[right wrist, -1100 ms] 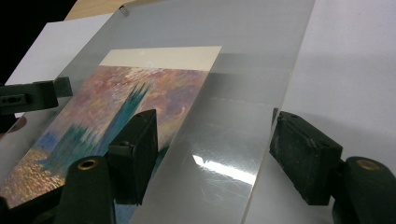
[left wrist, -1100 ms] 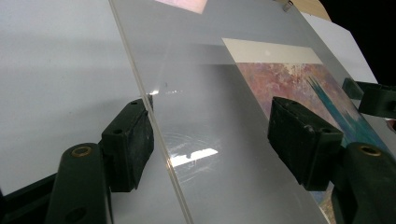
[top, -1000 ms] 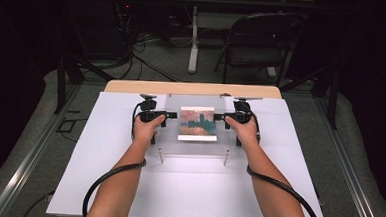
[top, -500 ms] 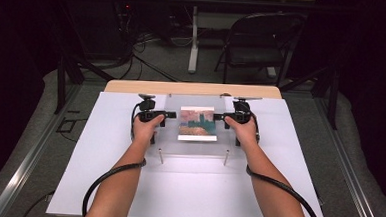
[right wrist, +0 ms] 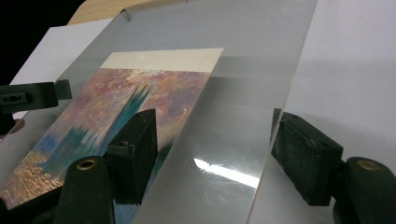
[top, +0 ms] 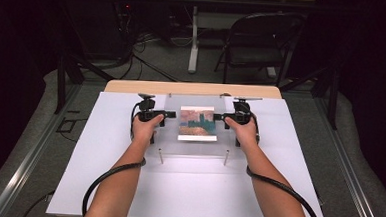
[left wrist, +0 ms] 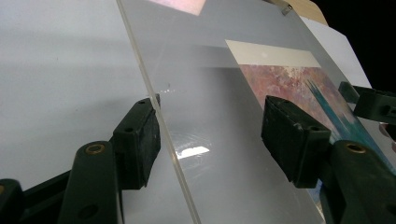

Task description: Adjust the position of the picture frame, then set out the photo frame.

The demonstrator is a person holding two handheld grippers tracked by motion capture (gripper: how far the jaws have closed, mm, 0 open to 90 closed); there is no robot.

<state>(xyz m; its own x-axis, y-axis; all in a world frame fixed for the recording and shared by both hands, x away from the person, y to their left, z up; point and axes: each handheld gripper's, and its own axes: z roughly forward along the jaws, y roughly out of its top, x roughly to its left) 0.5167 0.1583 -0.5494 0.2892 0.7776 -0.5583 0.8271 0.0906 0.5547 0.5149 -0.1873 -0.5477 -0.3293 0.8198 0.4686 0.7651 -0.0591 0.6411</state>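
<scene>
Dark room, folding chair (top: 257,42) on grey carpet (top: 158,61).

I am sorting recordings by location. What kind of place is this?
Probably a recording lab or studio, not a home: a white-covered work table amid dark surroundings, loose black cables on the grey floor, and a black folding metal chair behind.
</scene>
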